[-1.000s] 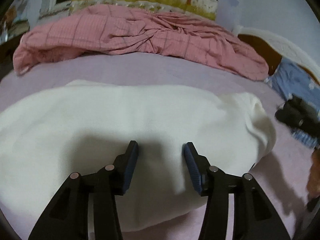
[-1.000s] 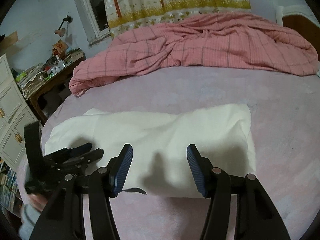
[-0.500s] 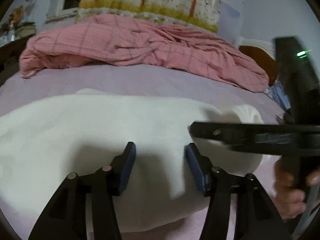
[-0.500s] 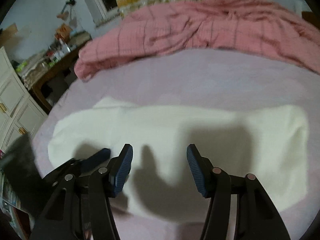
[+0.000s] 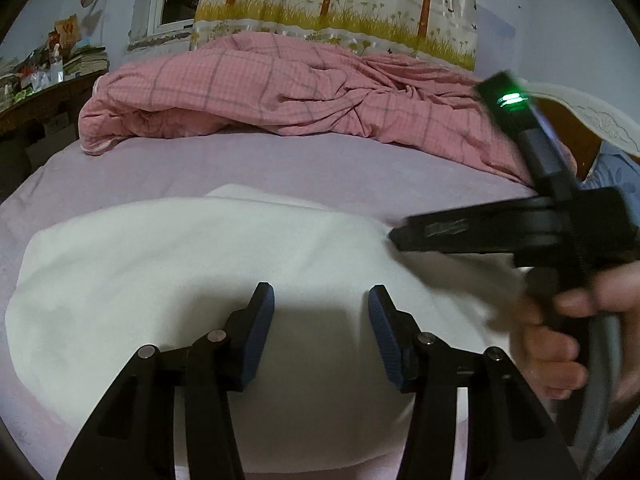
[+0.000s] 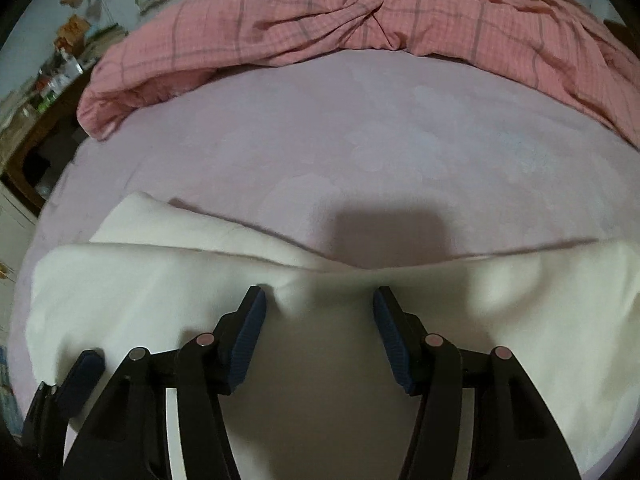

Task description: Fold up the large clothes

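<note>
The white garment (image 5: 200, 280) lies folded into a long band across the lavender bedsheet (image 5: 280, 164), directly under and ahead of both grippers. In the right wrist view the garment (image 6: 160, 288) shows a far edge running just beyond the fingertips, with a second layer peeking out past it toward the left; the right end spreads off beyond the right finger.

The left gripper (image 5: 321, 304) hovers over the middle of the cloth with its jaws spread apart and nothing between them. The right gripper (image 6: 318, 300) is likewise spread wide above the cloth, empty, its fingertips close to the far edge. In the left wrist view the right gripper (image 5: 400, 236) reaches in sideways from the right, blurred, its tip over the garment's right part, held by the right hand (image 5: 568, 328).

Beyond the garment's far edge bare sheet stretches ahead of both grippers up to the rumpled pink plaid quilt (image 6: 360, 20). A cluttered desk (image 5: 44, 88) stands far left.
</note>
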The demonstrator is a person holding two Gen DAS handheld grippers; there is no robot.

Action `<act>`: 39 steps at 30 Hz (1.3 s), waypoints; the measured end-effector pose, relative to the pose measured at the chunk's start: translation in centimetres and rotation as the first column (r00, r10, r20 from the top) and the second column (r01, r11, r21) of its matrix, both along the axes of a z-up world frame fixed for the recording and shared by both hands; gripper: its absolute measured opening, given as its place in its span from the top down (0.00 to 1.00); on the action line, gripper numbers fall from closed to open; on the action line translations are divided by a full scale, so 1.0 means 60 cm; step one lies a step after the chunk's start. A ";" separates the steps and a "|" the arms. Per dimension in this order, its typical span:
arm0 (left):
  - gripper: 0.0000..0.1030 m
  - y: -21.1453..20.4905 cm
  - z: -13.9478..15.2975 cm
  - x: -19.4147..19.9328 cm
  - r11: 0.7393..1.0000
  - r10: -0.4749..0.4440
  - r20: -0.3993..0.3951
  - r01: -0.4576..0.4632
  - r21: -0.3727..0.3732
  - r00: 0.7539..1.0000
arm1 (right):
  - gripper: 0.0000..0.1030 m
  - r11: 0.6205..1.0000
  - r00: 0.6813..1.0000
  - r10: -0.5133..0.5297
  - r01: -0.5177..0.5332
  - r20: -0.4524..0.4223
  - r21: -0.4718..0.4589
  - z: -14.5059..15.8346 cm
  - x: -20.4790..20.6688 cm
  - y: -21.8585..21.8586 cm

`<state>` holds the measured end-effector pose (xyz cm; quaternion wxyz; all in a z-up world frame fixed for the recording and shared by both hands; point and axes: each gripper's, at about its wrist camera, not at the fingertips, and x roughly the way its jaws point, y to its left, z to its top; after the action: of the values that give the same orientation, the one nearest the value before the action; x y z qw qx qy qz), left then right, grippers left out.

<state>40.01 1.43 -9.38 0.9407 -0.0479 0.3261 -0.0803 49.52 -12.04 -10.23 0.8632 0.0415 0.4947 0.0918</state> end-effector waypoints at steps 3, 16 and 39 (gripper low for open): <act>0.53 0.003 0.002 -0.002 1.000 -0.003 0.002 0.003 -0.017 1.000 | 0.47 0.990 0.999 0.005 -0.012 0.049 0.141 0.033 -0.054 -0.039; 0.23 0.000 0.007 -0.018 1.000 -0.021 0.063 0.021 0.003 0.998 | 0.17 0.990 0.968 -0.096 0.116 0.230 -0.076 0.052 -0.254 -0.152; 0.06 -0.026 0.006 -0.032 0.991 0.029 0.114 -0.043 0.123 0.993 | 0.00 0.924 0.985 -0.046 0.104 -0.164 0.368 -0.057 -0.141 -0.254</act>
<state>38.11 -0.14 -9.00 0.9600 0.0099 0.2762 -0.0451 41.07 -27.29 -13.65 0.8019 0.2314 0.5306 0.1480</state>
